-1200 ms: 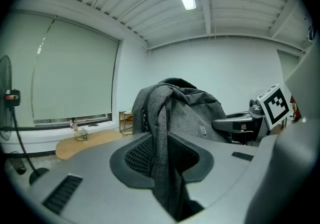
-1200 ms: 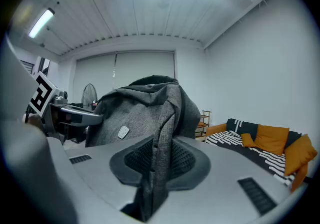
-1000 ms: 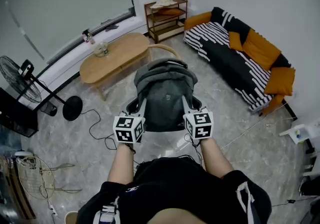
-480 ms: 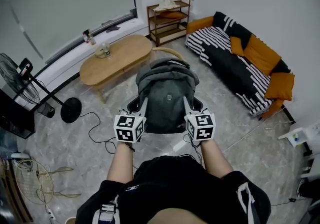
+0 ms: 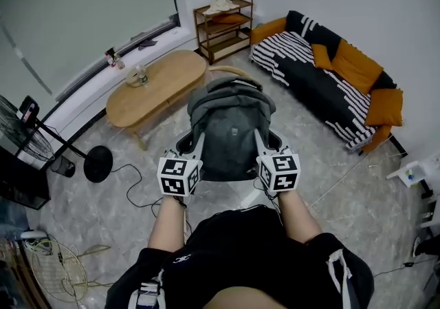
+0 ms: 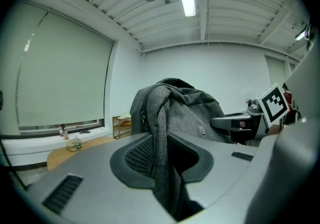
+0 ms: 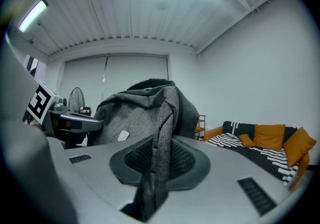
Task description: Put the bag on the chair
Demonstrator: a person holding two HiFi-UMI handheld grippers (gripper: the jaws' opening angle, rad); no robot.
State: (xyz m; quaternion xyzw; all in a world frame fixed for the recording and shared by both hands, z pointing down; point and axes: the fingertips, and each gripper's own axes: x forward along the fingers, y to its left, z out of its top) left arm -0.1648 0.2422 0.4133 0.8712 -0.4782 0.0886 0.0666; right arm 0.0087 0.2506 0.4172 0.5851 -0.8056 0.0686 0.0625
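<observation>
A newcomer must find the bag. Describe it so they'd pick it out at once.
Find the striped sofa with orange cushions at the right and the oval wooden table left of it. Between them hangs the grey backpack, one strap clamped in the left gripper, one in the right gripper. It alone is grey fabric, gripped from both sides.

Clad in a black short-sleeved top with white straps. Grey left gripper and matching right gripper, each topped by a white cube of black square markers; dark mesh pads inside.
</observation>
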